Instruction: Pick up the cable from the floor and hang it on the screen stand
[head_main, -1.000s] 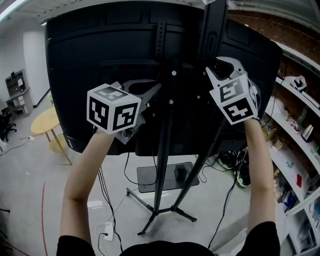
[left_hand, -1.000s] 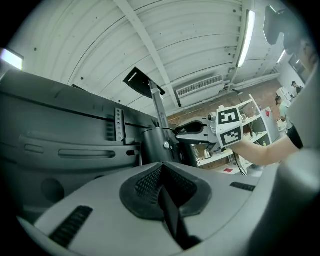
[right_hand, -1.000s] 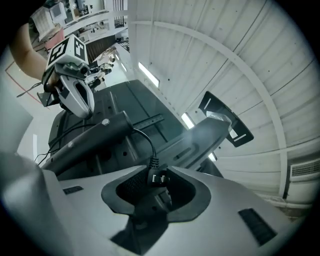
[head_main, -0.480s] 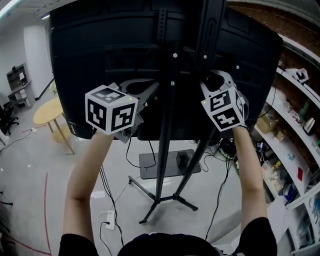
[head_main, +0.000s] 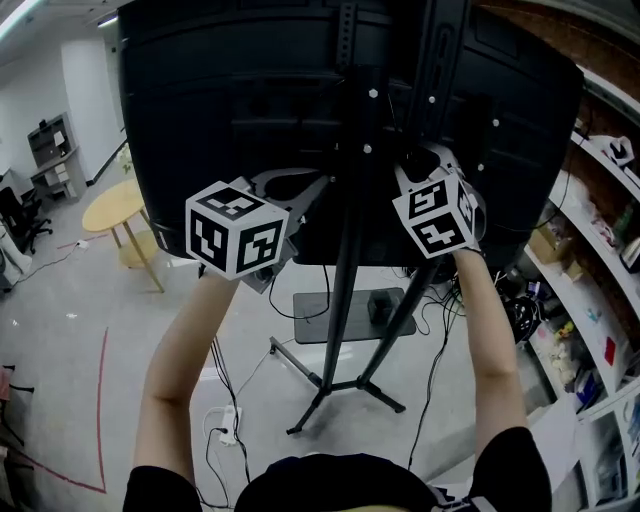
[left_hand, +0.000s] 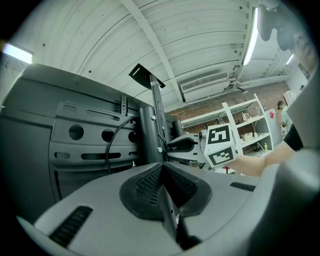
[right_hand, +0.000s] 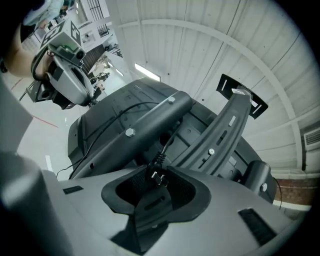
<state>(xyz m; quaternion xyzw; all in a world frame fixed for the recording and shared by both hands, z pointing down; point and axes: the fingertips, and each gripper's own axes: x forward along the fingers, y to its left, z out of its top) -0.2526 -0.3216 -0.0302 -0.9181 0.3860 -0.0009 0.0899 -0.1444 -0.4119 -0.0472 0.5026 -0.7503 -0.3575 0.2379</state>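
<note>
The big black screen (head_main: 230, 90) hangs on its dark stand (head_main: 350, 250), seen from behind. My right gripper (right_hand: 158, 174) is shut on the plug of a thin black cable (right_hand: 161, 159), whose metal prongs point back between the pads. The cable runs up from the plug toward the stand's slotted bracket (right_hand: 225, 130). In the head view the right gripper (head_main: 412, 162) sits just right of the pole and the left gripper (head_main: 316, 182) just left of it. My left gripper (left_hand: 162, 172) is shut with nothing seen between its pads. A black cable (left_hand: 111, 145) loops over the screen's back plate.
The stand's legs (head_main: 335, 385) spread over a grey floor with a dark base plate (head_main: 320, 325). Loose cables and a white power strip (head_main: 225, 425) lie at lower left. A round yellow table (head_main: 115, 205) stands at left, and cluttered shelves (head_main: 600, 250) line the right.
Both grippers have come down along the back of the screen, the right one more. The right gripper keeps the plug between its pads.
</note>
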